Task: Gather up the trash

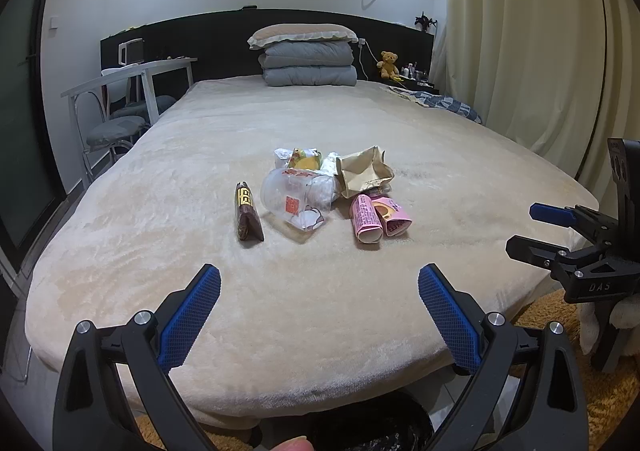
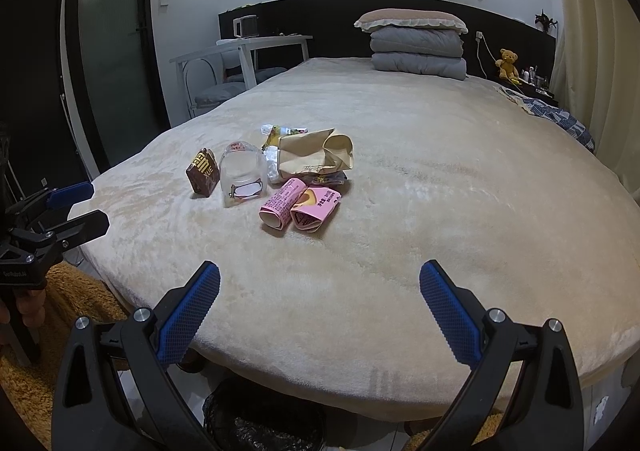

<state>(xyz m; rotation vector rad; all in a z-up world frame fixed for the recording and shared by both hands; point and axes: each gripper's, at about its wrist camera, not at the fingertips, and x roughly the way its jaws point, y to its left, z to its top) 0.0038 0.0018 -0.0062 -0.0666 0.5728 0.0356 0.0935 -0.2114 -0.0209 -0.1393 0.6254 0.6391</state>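
One brown wrapper [image 1: 248, 215]; one clear cup [image 1: 296, 196]; two pink wrappers [image 1: 378, 217] — untouched.

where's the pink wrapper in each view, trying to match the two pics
Left wrist view: the pink wrapper lies right of centre on the bed, at the right front end of the trash pile.
Right wrist view: the pink wrapper lies left of centre, at the front of the pile.
Shared landmark: the crumpled brown paper bag sits just behind it in both.
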